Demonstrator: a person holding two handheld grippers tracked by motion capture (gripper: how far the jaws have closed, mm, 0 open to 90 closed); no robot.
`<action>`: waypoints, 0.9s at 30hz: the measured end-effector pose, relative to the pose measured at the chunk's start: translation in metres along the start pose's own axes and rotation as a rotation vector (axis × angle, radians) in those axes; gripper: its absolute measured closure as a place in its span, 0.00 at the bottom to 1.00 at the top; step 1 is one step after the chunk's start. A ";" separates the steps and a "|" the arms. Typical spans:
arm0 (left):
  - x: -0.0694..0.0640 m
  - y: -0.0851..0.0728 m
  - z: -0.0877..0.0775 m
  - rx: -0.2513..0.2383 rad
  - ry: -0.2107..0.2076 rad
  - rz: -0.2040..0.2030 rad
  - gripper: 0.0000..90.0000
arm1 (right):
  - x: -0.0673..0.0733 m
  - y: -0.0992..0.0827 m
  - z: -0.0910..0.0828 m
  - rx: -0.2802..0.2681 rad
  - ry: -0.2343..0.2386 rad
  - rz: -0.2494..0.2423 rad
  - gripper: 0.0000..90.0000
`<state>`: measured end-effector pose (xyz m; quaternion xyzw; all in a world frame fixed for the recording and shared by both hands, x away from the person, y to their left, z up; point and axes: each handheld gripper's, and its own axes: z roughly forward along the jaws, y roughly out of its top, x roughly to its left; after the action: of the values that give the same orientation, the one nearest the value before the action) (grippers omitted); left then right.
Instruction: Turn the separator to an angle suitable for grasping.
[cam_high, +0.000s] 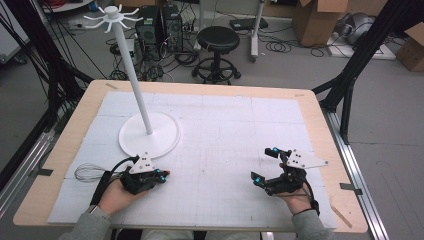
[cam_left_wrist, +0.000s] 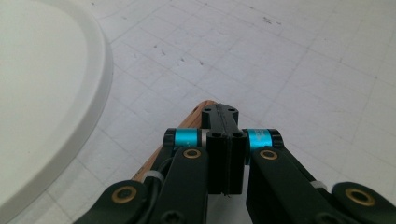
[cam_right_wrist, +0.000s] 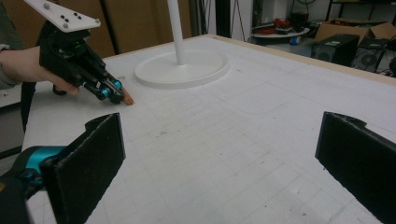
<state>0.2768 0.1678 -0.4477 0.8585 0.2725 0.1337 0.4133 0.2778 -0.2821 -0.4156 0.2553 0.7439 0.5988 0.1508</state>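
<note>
Holding a whisk (cam_high: 89, 172) by its wooden handle, we are keeping our left gripper (cam_high: 161, 176) low over the white gridded mat (cam_high: 225, 130), at about seven o'clock on the table (cam_high: 320, 115). Its jaws are pressing fully together on the handle, whose brown tip is poking out past them toward three o'clock; in the left gripper view that tip (cam_left_wrist: 205, 108) is showing just under the closed jaws. The whisk's wire head is lying on the mat at nine o'clock from our left hand (cam_high: 119, 194), behind the gripper. The white stand (cam_high: 149, 135) is sitting just beyond, at twelve o'clock from the gripper, its round base near but apart. We are resting our right gripper (cam_high: 264, 166) at about four o'clock on the table, jaws spread wide and gripping nothing, well apart from the whisk.
</note>
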 end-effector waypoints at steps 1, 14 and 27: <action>0.000 0.000 0.000 0.000 0.000 0.000 1.00 | 0.000 0.000 0.000 -0.001 0.000 0.002 0.01; -0.002 -0.003 -0.007 0.018 -0.040 -0.013 1.00 | 0.000 0.000 0.000 -0.004 0.001 -0.001 0.01; 0.026 -0.009 -0.059 -0.056 0.023 -0.040 1.00 | 0.000 0.000 0.000 -0.001 0.003 0.005 0.01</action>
<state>0.2680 0.2253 -0.4180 0.8394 0.2904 0.1428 0.4366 0.2775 -0.2820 -0.4154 0.2563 0.7433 0.5999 0.1482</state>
